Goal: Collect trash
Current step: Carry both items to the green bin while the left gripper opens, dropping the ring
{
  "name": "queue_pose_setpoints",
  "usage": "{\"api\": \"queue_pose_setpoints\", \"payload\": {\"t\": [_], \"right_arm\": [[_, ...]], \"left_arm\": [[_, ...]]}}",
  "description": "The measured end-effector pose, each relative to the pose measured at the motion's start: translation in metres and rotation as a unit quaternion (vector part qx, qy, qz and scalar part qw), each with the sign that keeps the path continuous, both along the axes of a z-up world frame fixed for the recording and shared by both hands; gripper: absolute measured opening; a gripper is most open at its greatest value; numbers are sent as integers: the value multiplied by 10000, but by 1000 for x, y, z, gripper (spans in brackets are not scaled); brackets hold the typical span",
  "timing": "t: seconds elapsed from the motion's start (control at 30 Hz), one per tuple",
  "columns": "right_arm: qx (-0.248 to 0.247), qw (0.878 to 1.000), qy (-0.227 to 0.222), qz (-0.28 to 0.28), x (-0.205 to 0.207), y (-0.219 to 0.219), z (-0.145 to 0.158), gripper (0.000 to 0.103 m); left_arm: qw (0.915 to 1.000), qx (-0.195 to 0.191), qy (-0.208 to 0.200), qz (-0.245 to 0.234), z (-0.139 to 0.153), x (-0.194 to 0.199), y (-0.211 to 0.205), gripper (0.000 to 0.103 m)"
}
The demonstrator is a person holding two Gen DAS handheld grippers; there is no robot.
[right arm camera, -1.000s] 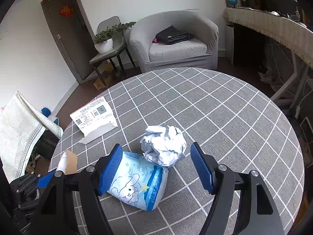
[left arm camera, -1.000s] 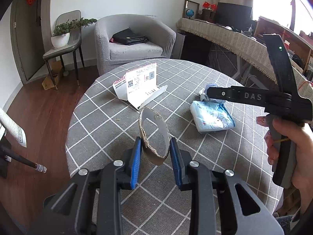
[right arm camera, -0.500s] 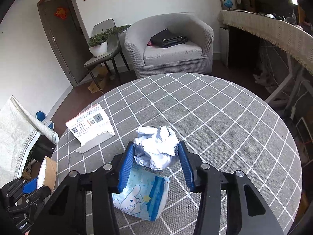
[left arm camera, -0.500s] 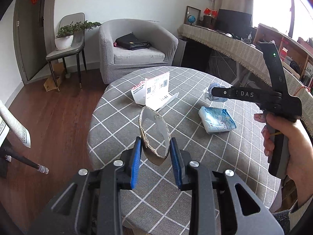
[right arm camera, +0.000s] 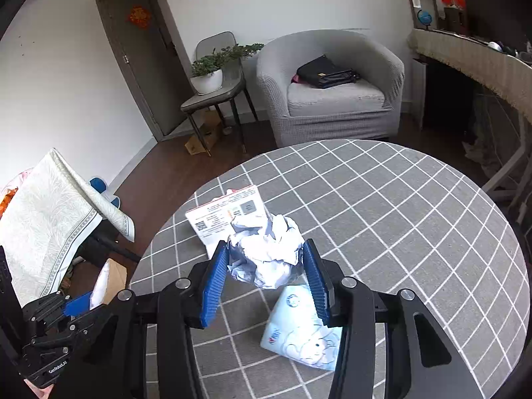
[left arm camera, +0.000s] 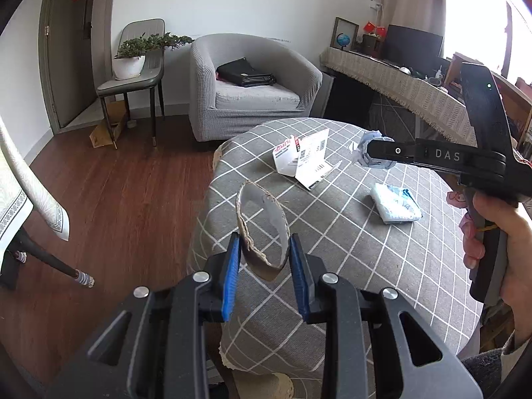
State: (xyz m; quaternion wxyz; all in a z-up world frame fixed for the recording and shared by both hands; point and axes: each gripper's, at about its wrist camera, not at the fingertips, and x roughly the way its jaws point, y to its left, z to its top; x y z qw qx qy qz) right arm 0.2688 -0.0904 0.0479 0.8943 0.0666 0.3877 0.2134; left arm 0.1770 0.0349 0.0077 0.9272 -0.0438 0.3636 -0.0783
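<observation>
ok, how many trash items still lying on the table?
2: the tissue pack near the right gripper, and the printed paper farther back. Cardboard ring and crumpled paper are held in grippers.

The crumpled paper ball (right arm camera: 266,252) hides part of the printed card (right arm camera: 226,214); the card's print is too small to read.

Landmark: tissue pack (right arm camera: 301,329) on desk (right arm camera: 415,232)
Blocked: folded leaflet (right arm camera: 226,214) beyond, leftward
Open: bare cloth right of pack, far rim
</observation>
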Motion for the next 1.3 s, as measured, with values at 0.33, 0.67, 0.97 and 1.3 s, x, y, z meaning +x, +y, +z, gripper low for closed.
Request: {"api": "queue_pose_setpoints", "payload": {"t": [0.33, 0.67, 0.97, 1.3], "right_arm": [[-34, 9974, 13, 725, -20, 61, 1, 46], [-61, 9876, 179, 1561, -46, 132, -8, 46], [-179, 9769, 326, 2105, -62, 188, -20, 46], [-366, 9716, 518, 2281, -62, 224, -39, 47]], "left_arm": [[9985, 102, 364, 384, -26, -13, 45, 31], [9914, 89, 1042, 791, -74, -21, 95, 31], [9766, 42, 1938, 936, -132, -31, 133, 31], [9520, 130, 2837, 1140, -203, -51, 162, 31]]}}
